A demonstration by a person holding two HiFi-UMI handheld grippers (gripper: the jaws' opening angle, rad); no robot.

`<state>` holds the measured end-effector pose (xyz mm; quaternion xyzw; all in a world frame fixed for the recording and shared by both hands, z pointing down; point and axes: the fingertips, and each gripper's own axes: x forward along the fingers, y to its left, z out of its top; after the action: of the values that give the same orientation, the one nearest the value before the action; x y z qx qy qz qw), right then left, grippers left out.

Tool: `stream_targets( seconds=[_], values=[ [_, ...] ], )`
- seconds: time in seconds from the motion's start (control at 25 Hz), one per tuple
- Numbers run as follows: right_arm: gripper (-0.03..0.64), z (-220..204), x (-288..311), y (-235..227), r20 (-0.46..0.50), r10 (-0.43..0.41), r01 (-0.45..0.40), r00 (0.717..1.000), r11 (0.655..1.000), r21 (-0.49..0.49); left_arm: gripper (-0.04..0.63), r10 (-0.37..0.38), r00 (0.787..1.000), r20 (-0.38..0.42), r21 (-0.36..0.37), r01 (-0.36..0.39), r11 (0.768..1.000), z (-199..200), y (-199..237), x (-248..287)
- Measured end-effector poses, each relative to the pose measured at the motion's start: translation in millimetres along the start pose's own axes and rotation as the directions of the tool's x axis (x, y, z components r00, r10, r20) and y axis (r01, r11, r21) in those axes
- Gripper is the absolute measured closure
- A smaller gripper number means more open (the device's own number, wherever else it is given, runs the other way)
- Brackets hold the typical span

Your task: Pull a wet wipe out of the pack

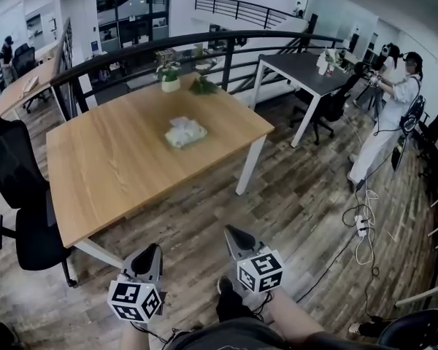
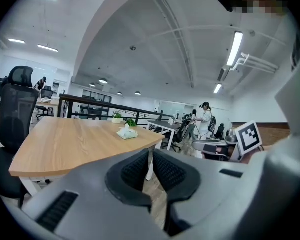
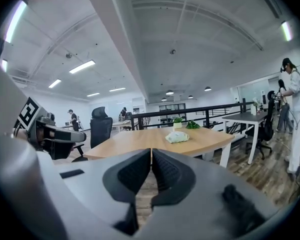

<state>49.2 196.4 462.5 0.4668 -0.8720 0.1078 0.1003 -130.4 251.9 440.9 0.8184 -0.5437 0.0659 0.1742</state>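
Observation:
The wet wipe pack [image 1: 185, 132], a pale crumpled packet, lies toward the far right of the wooden table [image 1: 117, 166]. It also shows in the left gripper view [image 2: 127, 132] and the right gripper view [image 3: 177, 137]. Both grippers hang over the floor in front of the table's near edge, well short of the pack. My left gripper [image 1: 152, 251] [image 2: 150, 156] has its jaws drawn together to a thin slit with nothing between them. My right gripper [image 1: 233, 233] [image 3: 151, 156] is shut and empty too. Both point toward the table.
A black office chair [image 1: 14, 188] stands at the table's left side. A potted plant [image 1: 169, 79] and green leaves [image 1: 202, 86] sit at the far edge by a dark railing [image 1: 204, 42]. A person [image 1: 390, 115] stands at right near a grey table [image 1: 306, 68]; cables [image 1: 361, 228] lie on the floor.

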Motion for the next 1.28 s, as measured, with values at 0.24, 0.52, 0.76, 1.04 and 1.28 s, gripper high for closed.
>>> stream_targets(
  seconds=[0.24, 0.52, 0.76, 1.04, 1.28],
  values=[
    [0.594, 17.9, 35.4, -48.9, 0.005, 0.031, -0.031, 1.0, 0.999, 0.016, 0.558, 0.039, 0.999, -0.004, -0.013, -0.039, 0.999, 14.9, 0.1, 48.8],
    [0.593, 22.9, 69.4, -100.1, -0.019, 0.088, -0.087, 0.996, 0.996, 0.023, 0.558, 0.076, 0.997, -0.009, -0.014, -0.076, 0.997, 30.6, -8.9, 107.9],
    [0.594, 33.0, 90.9, -143.7, 0.004, 0.112, -0.112, 0.994, 0.992, 0.05, 0.558, 0.104, 0.994, -0.028, 0.006, -0.104, 0.995, 37.3, -17.7, 152.3],
    [0.592, 30.6, 120.0, -167.3, -0.021, 0.16, -0.159, 0.987, 0.986, 0.049, 0.558, 0.146, 0.989, -0.025, -0.027, -0.147, 0.989, 43.4, -18.6, 181.8],
    [0.592, 28.0, 134.9, -169.3, -0.032, 0.202, -0.199, 0.979, 0.977, 0.072, 0.558, 0.163, 0.985, -0.048, -0.034, -0.165, 0.986, 47.5, -15.3, 196.9]
  ],
)
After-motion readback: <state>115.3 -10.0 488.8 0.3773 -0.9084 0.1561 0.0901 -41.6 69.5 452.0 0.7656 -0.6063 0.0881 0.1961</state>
